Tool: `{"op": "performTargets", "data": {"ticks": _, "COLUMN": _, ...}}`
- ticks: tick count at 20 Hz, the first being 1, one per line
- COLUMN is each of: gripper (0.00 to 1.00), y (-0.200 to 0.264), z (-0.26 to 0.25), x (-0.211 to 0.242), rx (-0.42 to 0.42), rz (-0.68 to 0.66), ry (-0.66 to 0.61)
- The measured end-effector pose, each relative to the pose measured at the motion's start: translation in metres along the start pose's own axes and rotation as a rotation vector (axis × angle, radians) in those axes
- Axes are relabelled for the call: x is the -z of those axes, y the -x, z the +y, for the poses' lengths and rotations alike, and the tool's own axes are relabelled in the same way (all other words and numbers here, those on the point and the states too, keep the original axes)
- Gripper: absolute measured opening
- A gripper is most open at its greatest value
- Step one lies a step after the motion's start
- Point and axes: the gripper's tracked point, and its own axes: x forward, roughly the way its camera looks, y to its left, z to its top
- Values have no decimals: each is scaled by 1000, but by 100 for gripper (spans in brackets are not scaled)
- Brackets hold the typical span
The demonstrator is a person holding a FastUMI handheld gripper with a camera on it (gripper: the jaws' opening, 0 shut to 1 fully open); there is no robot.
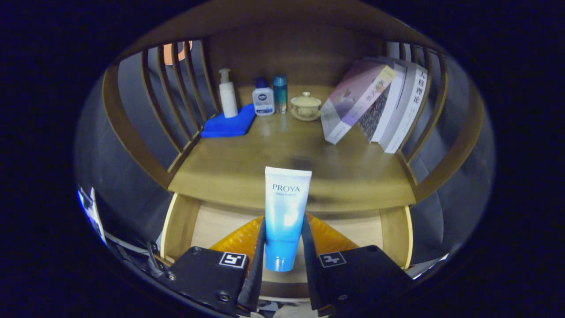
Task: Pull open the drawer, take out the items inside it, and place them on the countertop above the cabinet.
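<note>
The camera sits on the claw [283, 260] and looks forward along its two fingers [256, 265], which hold a tube [284, 216] close in front of it. It looks a little down from above the open drawer [393, 229] onto the wooden surface [344, 168]. The front edge of the surface is near. The bottles [263, 97] and books [379, 101] at the back are farther off.

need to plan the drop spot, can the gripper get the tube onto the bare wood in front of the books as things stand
Probably yes. The gripper is shut on the tube above the open drawer, and the countertop just beyond it lies bare; the books and bottles stand farther back.
</note>
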Motion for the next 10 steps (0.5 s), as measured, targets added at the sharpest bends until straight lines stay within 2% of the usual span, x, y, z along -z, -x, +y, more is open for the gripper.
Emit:
{"op": "performTargets", "data": {"ticks": 6, "gripper": 46, "y": -17, "z": 2, "x": -33, "rx": 8, "rz": -140, "ry": 2}}
{"op": "performTargets", "data": {"ticks": 10, "gripper": 46, "y": -35, "z": 2, "x": -49, "rx": 23, "rz": -166, "ry": 26}}
